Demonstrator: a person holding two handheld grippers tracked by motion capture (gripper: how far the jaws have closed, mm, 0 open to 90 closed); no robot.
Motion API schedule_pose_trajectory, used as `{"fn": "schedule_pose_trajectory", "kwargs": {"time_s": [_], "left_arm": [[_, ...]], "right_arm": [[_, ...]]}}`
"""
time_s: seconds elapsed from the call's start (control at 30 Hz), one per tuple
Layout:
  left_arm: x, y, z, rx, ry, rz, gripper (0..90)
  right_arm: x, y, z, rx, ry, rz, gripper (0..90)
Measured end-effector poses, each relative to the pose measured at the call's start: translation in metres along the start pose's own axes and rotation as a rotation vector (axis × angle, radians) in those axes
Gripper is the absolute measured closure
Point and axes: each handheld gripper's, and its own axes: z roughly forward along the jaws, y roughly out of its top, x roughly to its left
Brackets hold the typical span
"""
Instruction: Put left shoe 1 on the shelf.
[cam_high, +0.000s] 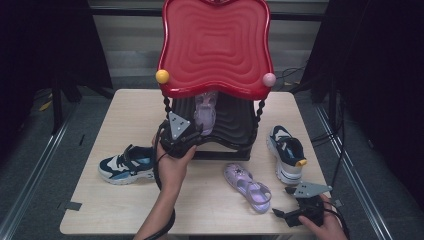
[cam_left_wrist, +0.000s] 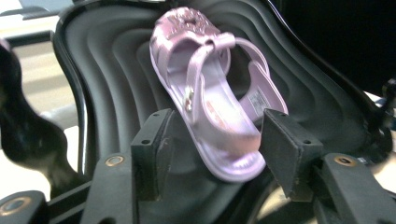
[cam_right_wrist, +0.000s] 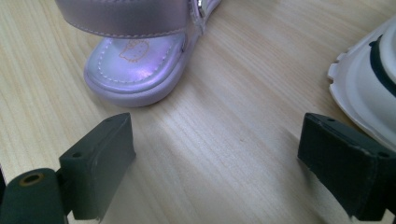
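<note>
Lilac sandal (cam_left_wrist: 212, 107) lying on black lower tray (cam_left_wrist: 322, 107) of red-topped rack (cam_high: 215, 45). Left gripper (cam_left_wrist: 215, 151) jaws parted, flanking heel, empty. Right gripper (cam_right_wrist: 215, 161) wide open, empty. Probably light, flexible, slick; best held across heel sole.

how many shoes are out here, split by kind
purple sandals: 2, one on the black lower shelf, one on the table
blue and white sneakers: 2, one at the table's left, one at its right
total: 4 shoes
</note>
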Motion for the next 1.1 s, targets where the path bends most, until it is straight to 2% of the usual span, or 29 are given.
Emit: {"fn": "schedule_pose_trajectory", "kwargs": {"time_s": [0.07, 0.13, 0.17, 0.3, 0.37, 0.77, 0.9, 1.1], "left_arm": [[0.002, -0.004, -0.003, 0.007, -0.009, -0.018, 41.4], [0.005, -0.008, -0.006, 0.018, -0.022, -0.024, 39.4], [0.006, -0.01, -0.007, 0.024, -0.027, -0.015, 39.4], [0.007, -0.017, -0.011, 0.044, -0.044, -0.029, 35.9], [0.009, -0.021, -0.013, 0.055, -0.061, -0.014, 33.9], [0.01, -0.043, -0.022, 0.113, -0.13, -0.025, 31.1], [0.01, -0.055, -0.023, 0.138, -0.15, 0.007, 30.6], [0.009, -0.071, -0.026, 0.165, -0.188, 0.009, 29.9]], "right_arm": [[0.0, 0.0, 0.0, 0.0, 0.0, 0.0, 9.9], [0.0, 0.0, 0.0, 0.0, 0.0, 0.0, 9.9], [0.0, 0.0, 0.0, 0.0, 0.0, 0.0, 9.9], [0.0, 0.0, 0.0, 0.0, 0.0, -0.001, 9.9], [0.0, 0.0, 0.0, 0.0, 0.0, -0.001, 10.0], [0.0, 0.0, 0.0, 0.0, 0.0, -0.001, 10.0], [0.0, 0.0, 0.0, 0.0, 0.0, -0.001, 10.0], [0.0, 0.0, 0.0, 0.0, 0.0, -0.001, 9.9]]}}
